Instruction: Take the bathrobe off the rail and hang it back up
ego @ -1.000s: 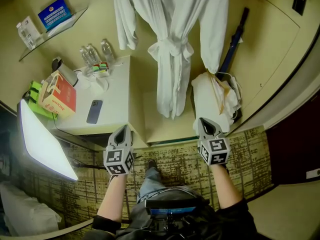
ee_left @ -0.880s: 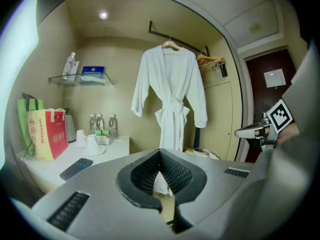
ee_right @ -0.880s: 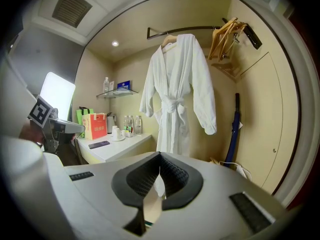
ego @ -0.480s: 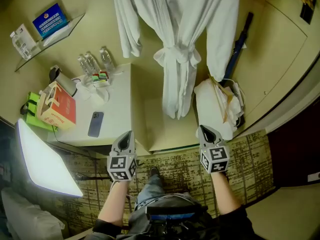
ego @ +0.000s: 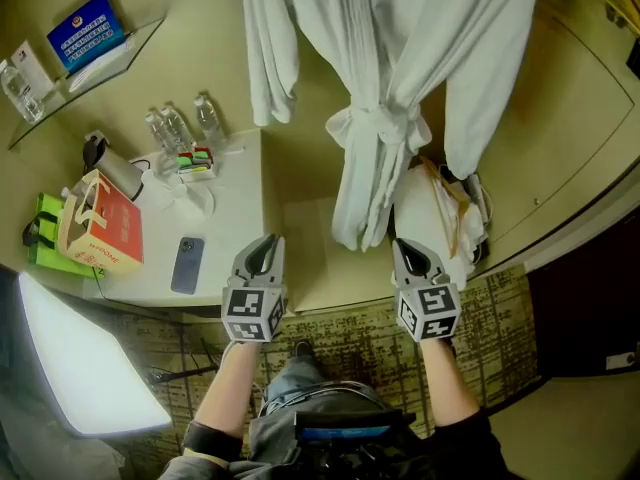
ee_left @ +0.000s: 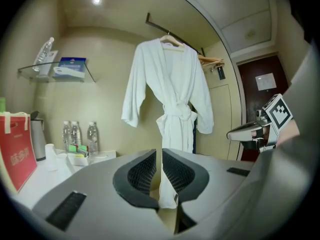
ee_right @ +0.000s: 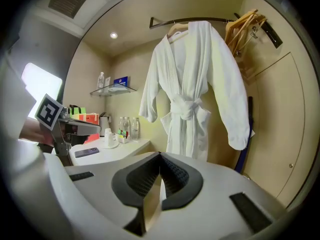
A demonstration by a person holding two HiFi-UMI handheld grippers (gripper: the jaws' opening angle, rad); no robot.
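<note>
The left gripper (ego: 265, 250) has just been opening to a narrow slit, empty; the right gripper (ego: 410, 253) is closed, empty. Ahead, apart from both, the white bathrobe (ego: 385, 118) hangs from the rail (ee_right: 190, 20), apparently on a hanger (ee_left: 171, 43).

1. In the head view the bathrobe (ego: 390, 118) was cut off at the shoulders by the far edge, so its collar and hanger did not show there.
2. A white bundle (ego: 432, 223) at the right lay partly behind the bathrobe's hem, and what it was could not be told.
3. A dark blue long thing (ee_right: 249, 114) stood mostly behind the bathrobe's sleeve at the right and could not be identified.
4. Print on the blue box (ego: 83, 30) on the far-left glass shelf (ego: 138, 40) was too small to read.
5. The red bag (ee_left: 15, 149) was cut by the left edge of the left gripper view.
6. In the right gripper view the bathrobe's hem dropped out of sight behind the right gripper (ee_right: 160, 156).
</note>
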